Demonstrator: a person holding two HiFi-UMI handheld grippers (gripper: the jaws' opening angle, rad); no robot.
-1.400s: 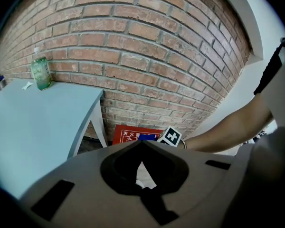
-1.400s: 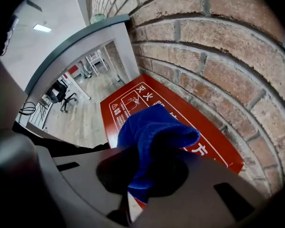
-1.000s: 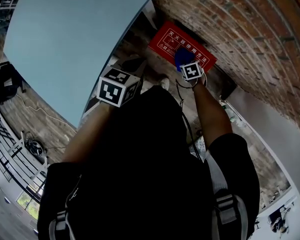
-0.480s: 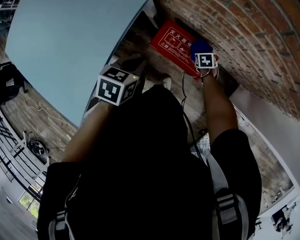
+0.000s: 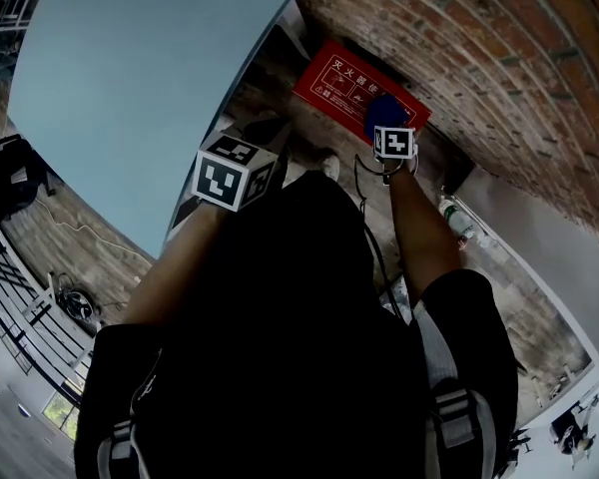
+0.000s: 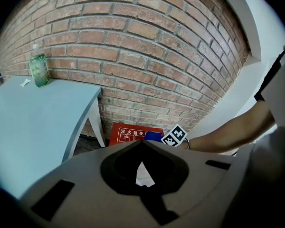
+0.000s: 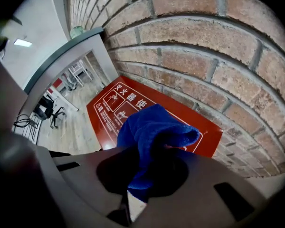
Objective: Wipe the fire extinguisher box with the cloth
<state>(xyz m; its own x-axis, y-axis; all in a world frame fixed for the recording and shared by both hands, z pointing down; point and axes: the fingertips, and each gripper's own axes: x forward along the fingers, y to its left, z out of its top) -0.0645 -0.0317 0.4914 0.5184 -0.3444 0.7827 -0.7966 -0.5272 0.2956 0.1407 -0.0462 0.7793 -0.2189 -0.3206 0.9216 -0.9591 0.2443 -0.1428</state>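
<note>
right claw (image 7: 136, 175) gripping cloth (image 7: 152, 129), near box (image 7: 108, 114) edge

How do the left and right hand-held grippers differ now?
The right hand-held gripper is shut on the blue cloth; the left hand-held gripper is shut on nothing. The right one is at the red fire extinguisher box; the left one hangs apart from it. Both carry a marker cube.
</note>
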